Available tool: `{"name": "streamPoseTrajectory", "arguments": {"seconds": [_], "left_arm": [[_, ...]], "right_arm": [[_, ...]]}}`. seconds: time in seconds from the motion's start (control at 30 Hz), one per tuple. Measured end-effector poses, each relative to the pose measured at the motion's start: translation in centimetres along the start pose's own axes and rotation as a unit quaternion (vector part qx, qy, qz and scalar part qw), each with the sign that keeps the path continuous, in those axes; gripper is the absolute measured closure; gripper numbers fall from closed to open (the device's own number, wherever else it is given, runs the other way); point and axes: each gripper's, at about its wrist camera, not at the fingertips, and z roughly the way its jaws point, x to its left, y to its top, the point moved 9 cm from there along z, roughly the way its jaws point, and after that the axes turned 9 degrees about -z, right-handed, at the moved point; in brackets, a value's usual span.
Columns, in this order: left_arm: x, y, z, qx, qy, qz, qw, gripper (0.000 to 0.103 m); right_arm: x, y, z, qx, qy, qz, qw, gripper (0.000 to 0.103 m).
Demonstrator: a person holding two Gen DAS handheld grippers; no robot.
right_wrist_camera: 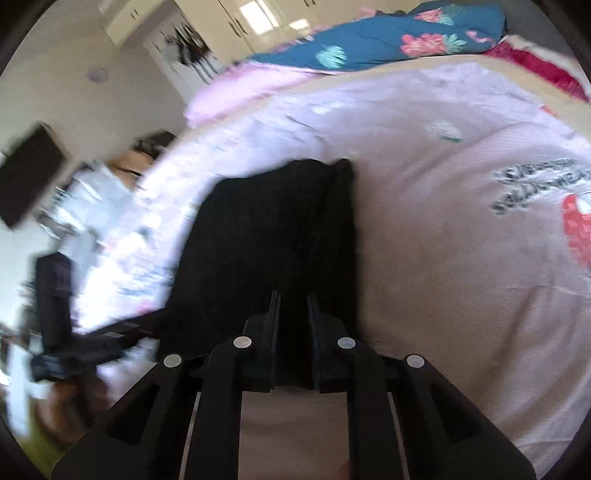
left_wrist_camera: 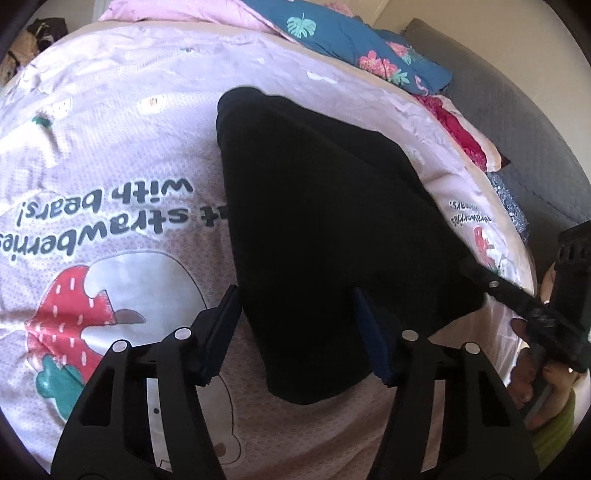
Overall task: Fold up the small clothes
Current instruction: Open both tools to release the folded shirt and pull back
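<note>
A black garment lies spread on the pink bedspread printed with strawberries and bears. My left gripper is open, and the garment's near end lies between its fingers. At the garment's right edge is my right gripper, held in a person's hand. In the right wrist view the right gripper has its jaws nearly together, with the black garment pinched between them. The left gripper shows blurred at the garment's left side.
A blue floral quilt and a pink blanket are heaped at the far end of the bed. Red fabric lies at the right edge, beside a grey padded surface. White cupboards stand behind.
</note>
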Motion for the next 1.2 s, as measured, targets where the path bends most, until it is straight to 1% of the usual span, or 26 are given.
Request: {"name": "streamPoseTrajectory", "arguments": {"seconds": [0.07, 0.13, 0.17, 0.2, 0.27, 0.3, 0.43, 0.47, 0.6, 0.63, 0.73, 0.8, 0.93, 1.03, 1.2], "left_arm": [[-0.2, -0.3, 0.2, 0.004, -0.001, 0.001, 1.0000, 0.050], [-0.4, -0.4, 0.4, 0.002, 0.003, 0.007, 1.0000, 0.049], [-0.5, -0.4, 0.4, 0.002, 0.004, 0.007, 1.0000, 0.049], [-0.5, -0.4, 0.4, 0.002, 0.005, 0.006, 1.0000, 0.049], [-0.6, -0.4, 0.3, 0.001, 0.006, 0.005, 1.0000, 0.048], [-0.6, -0.4, 0.2, 0.000, 0.006, 0.006, 1.0000, 0.048], [-0.6, -0.6, -0.2, -0.004, 0.009, 0.006, 0.9999, 0.043], [-0.6, -0.7, -0.4, -0.005, 0.010, 0.005, 0.9999, 0.042], [-0.5, -1.1, -1.7, -0.014, 0.006, 0.005, 0.9999, 0.034], [-0.6, -1.2, -2.0, -0.017, 0.007, 0.006, 0.9998, 0.029], [-1.1, -1.4, -3.7, -0.033, 0.003, 0.011, 0.9994, 0.022], [-1.3, -1.4, -4.6, -0.045, 0.004, 0.014, 0.9989, 0.009], [-1.9, -2.1, -6.6, -0.067, 0.001, 0.026, 0.9974, 0.009], [-1.8, -2.9, -7.8, -0.083, 0.007, 0.035, 0.9959, 0.009], [-1.2, -4.7, -9.0, -0.102, 0.006, 0.036, 0.9941, 0.009]], "right_arm": [[-0.4, -0.9, 0.7, 0.014, -0.017, -0.002, 1.000, 0.090], [-0.1, -1.1, 0.7, 0.013, -0.044, -0.026, 0.999, 0.084], [-0.2, -1.2, 0.7, 0.013, -0.056, -0.033, 0.998, 0.074], [-0.2, -1.2, 0.6, 0.014, -0.071, -0.041, 0.996, 0.065], [-0.3, -1.3, 0.4, 0.010, -0.089, -0.051, 0.995, 0.061], [-0.3, -1.3, 0.1, 0.008, -0.096, -0.052, 0.994, 0.049], [-0.5, -1.6, -1.3, -0.010, -0.116, -0.054, 0.992, 0.029], [-0.4, -1.6, -1.8, -0.017, -0.123, -0.055, 0.991, 0.020], [0.4, -1.4, -4.0, -0.045, -0.136, -0.067, 0.987, 0.007], [0.6, -1.4, -4.5, -0.051, -0.141, -0.070, 0.986, 0.007], [1.4, -1.4, -6.1, -0.071, -0.146, -0.079, 0.984, 0.005], [2.0, -1.5, -7.3, -0.087, -0.148, -0.078, 0.982, 0.004], [3.4, -2.1, -9.3, -0.115, -0.142, -0.081, 0.980, 0.004], [4.3, -2.9, -10.4, -0.130, -0.149, -0.091, 0.976, 0.004], [5.3, -5.0, -11.2, -0.134, -0.143, -0.090, 0.976, 0.004]]}}
